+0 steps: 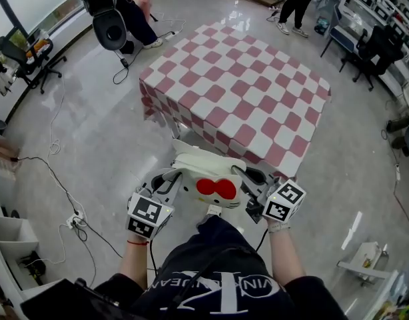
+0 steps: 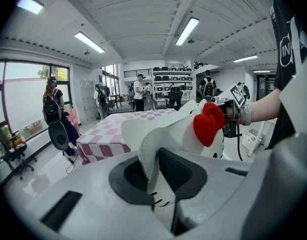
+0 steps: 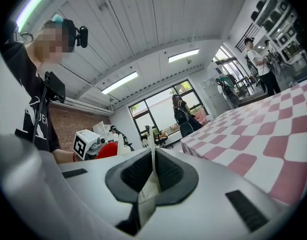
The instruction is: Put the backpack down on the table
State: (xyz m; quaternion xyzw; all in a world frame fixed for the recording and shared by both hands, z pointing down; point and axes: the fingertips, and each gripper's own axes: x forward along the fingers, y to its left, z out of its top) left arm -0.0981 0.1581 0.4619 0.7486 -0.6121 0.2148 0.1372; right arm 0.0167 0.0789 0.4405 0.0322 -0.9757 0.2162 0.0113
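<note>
Backpack (image 1: pixel 208 175), white with a red bow (image 1: pixel 215 188), hangs in the air between the two grippers, close in front of the person and just short of the near edge of the checked surface (image 1: pixel 238 92). The left gripper (image 1: pixel 170 182) has its jaws closed on a thick white edge of the bag, plain in the left gripper view. The right gripper (image 1: pixel 250 179) has its jaws pinched on a thin white band (image 3: pixel 152 166), probably a strap or seam of the same bag, since that view shows little else of it. The bag's long axis runs left to right between the two holds. The surface lies ahead of both sets of jaws, with neither hand clearly nearer, so the coming move calls for both to carry forward together and then lower.
</note>
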